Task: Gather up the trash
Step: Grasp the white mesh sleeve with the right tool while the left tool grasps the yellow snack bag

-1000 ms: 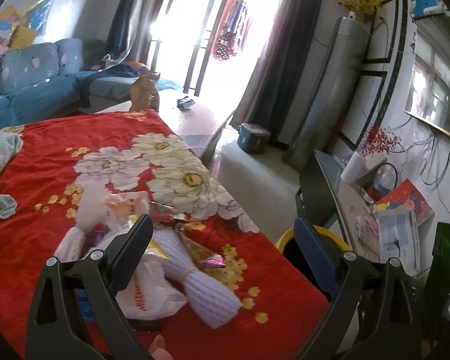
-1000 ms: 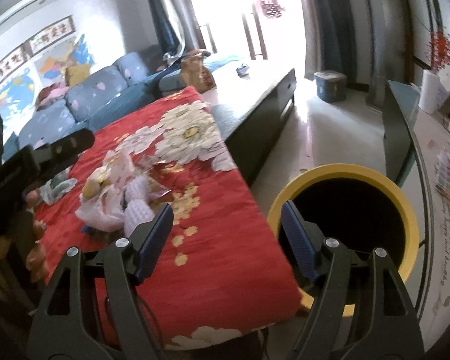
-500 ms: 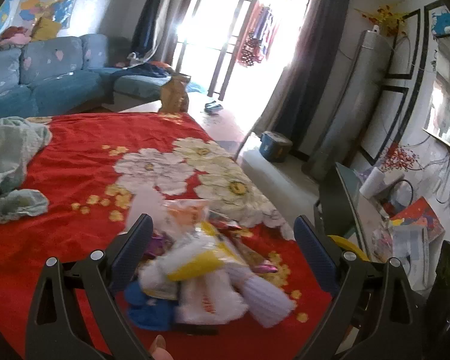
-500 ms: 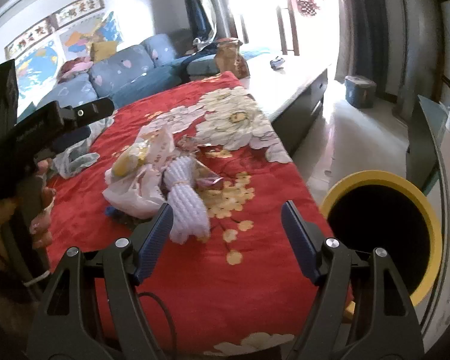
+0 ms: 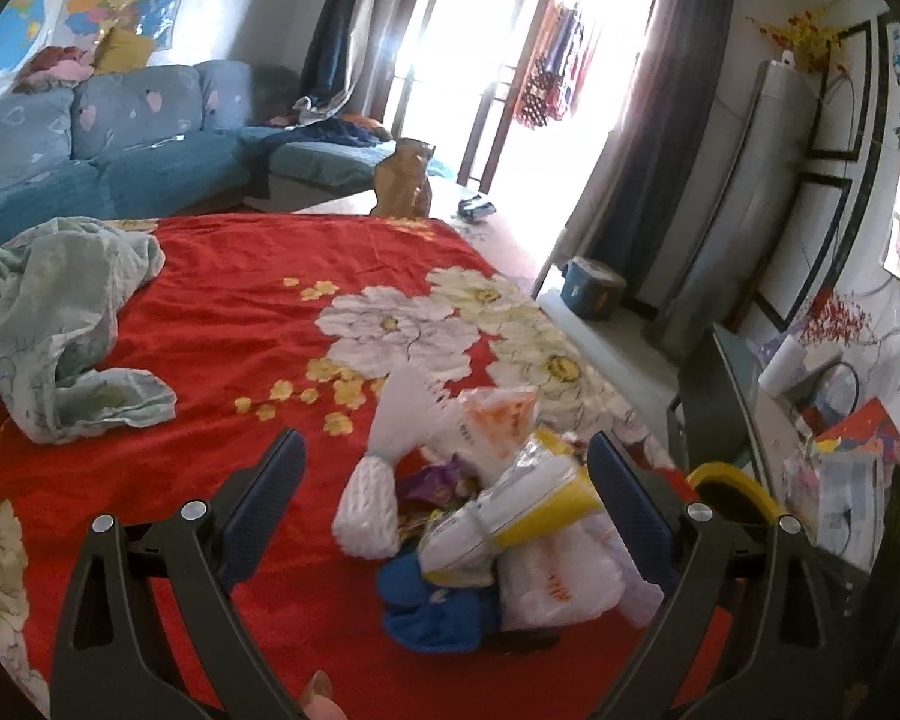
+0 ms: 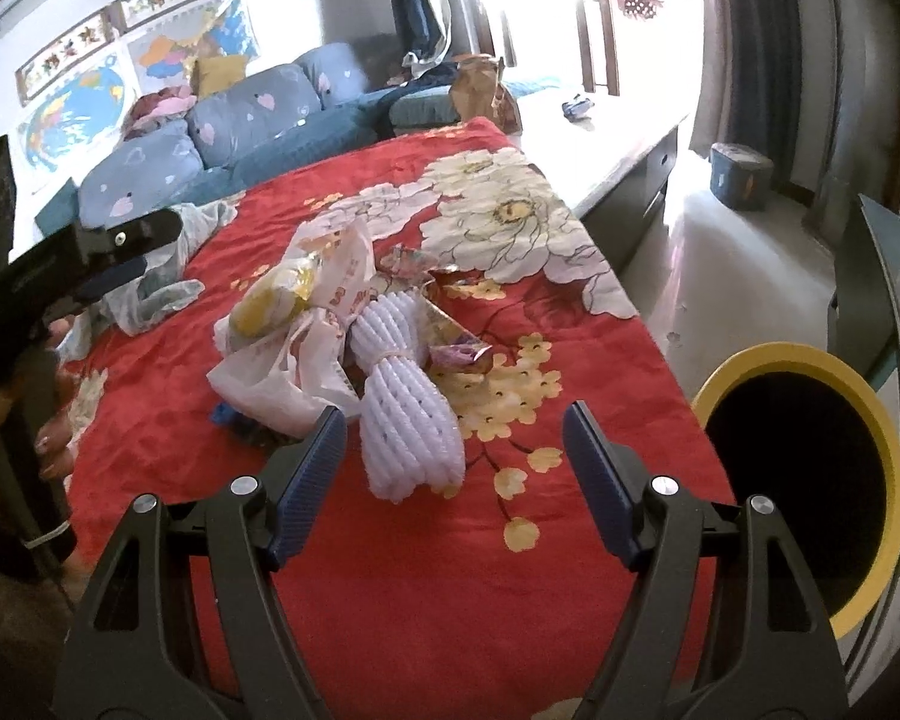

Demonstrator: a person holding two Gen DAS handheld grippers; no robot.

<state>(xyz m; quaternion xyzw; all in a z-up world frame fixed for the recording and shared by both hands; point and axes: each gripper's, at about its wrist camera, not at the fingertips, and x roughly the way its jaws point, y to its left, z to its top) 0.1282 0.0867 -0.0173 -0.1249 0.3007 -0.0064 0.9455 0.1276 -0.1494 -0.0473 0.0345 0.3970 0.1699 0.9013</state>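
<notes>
A pile of trash lies on the red flowered cloth: a white foam net sleeve, a white plastic bag, a yellow-and-white packet and foil wrappers. In the left wrist view the pile shows the sleeve, the yellow-and-white packet, a white bag and a blue item. My right gripper is open, just in front of the foam sleeve. My left gripper is open above the pile. A yellow-rimmed bin stands off the cloth's right edge.
A crumpled pale green cloth lies on the cloth's left side. A blue sofa is behind. A brown paper bag stands on the far table end. A cluttered side desk is at right, beside the bin.
Both grippers have moved in toward the trash pile, which now lies larger and more central in both views. The right gripper has swung left, away from the bin. Both stay open.
</notes>
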